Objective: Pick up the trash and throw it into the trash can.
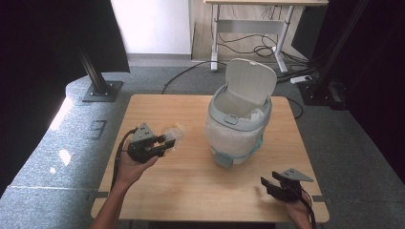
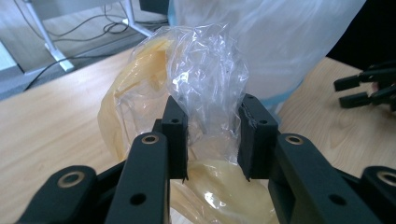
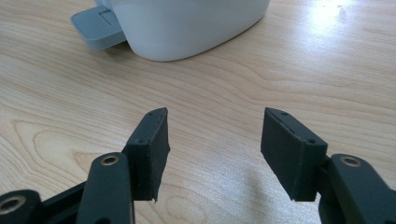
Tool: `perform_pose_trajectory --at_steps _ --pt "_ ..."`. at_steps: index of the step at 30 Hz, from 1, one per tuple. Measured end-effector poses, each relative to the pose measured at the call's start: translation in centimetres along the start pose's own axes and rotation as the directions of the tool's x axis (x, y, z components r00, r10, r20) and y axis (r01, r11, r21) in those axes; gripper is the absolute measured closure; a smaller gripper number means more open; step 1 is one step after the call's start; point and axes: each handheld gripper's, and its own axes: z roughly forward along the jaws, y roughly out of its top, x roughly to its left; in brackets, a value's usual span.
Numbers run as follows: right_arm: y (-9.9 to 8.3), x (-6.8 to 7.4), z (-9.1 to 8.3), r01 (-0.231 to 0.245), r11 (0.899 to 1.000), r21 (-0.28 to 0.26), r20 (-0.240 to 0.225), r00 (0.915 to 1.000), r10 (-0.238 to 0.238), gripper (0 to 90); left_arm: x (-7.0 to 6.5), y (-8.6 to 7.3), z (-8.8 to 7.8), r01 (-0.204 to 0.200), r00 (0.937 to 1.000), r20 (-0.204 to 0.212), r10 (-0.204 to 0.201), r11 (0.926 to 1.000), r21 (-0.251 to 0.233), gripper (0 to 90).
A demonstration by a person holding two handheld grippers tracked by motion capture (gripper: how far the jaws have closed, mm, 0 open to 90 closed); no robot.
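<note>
Left gripper (image 2: 212, 135) is clamped on a crumpled clear plastic bag with yellowish stuff inside (image 2: 196, 93), held up off the light wooden surface (image 1: 191, 176), left of the bin in the high view. Risks, as I judge them: the grip is on thin film only, w/ the heavier yellowish part hanging below the pads, so the film could slide or tear and the load drop back onto the surface. The loose top flops ahead of the gripper and could snag the bin's rim on the way in, leaving the bag draped over the edge instead of inside. A nudge against the bin could also shift it, since it stands free. The small white-and-grey pedal bin (image 1: 239, 126) stands upright approx. mid-surface, hinged lid (image 1: 250, 81) up, white liner folded over its outside; inside looks pale, maybe some crumpled white liner or paper near the right rim, can't tell more. Right gripper (image 3: 212, 140) sits low near the surface's near-right corner, jaws apart, nothing between them, pedal (image 3: 98, 30) ahead of it.
</note>
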Motion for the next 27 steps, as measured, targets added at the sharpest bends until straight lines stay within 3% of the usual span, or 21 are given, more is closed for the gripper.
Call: perform_pose_trajectory --at_steps 2,9,22,27 --pt "0.0 0.0 0.0 0.000 1.000 -0.001 0.002 1.0000 0.000 41.3 -0.5 1.3 -0.2 -0.019 0.9998 0.009 0.019 0.9997 -0.017 66.9" --pt "-0.1 -0.2 -0.2 -0.005 1.000 0.000 0.005 1.0000 0.005 41.3 -1.5 3.5 -0.2 -0.059 0.9978 0.028 0.060 0.9979 -0.025 66.9" --pt "-0.2 -0.2 -0.2 -0.009 1.000 0.007 0.010 0.9999 0.009 41.3 -1.7 4.8 0.2 -0.054 0.9958 0.072 0.058 0.9975 -0.045 66.9" --pt "-0.2 -0.3 -0.1 -0.007 1.000 0.012 0.007 1.0000 0.007 41.3 -1.2 5.5 0.4 -0.027 0.9945 0.100 0.033 0.9975 -0.066 66.9"
